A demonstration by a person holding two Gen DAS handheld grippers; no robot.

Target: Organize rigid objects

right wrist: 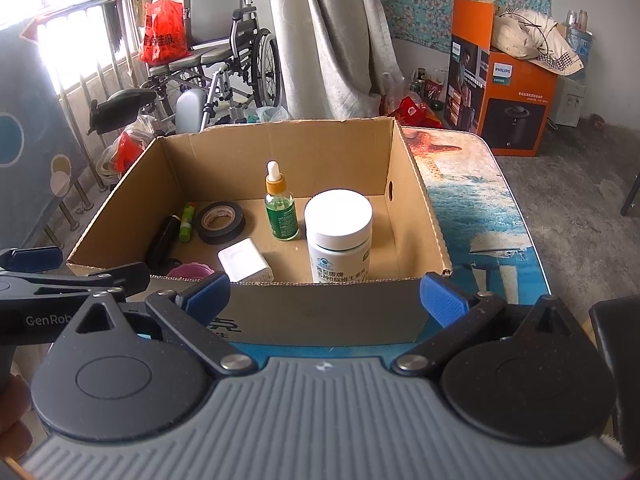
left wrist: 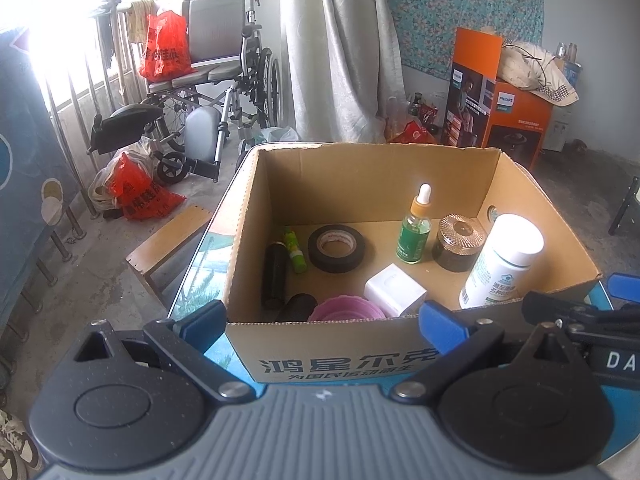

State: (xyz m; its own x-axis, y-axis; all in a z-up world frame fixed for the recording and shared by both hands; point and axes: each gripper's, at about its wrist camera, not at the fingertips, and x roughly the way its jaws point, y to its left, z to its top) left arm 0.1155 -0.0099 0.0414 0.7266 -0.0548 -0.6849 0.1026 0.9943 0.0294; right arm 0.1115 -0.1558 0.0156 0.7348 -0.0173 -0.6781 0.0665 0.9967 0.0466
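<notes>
Tabletop (right wrist: pixel 480 208): box (left wrist: pixel 360 184) w/ bottles; both claws (L (left wrist: pixel 326 322), R (right wrist: pixel 326 294)) wide open, empty.

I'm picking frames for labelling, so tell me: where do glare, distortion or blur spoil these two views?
Left wrist view: the window at upper left is blown out, washing out the railing; the white bottle has a bright cap; fisheye bends the cardboard box. Right wrist view: window glare is milder, the box contents are sharp, and the corners darken.

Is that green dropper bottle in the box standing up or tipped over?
Upright. The green dropper bottle stands on the cardboard box floor, its white dropper tip pointing up.
</notes>
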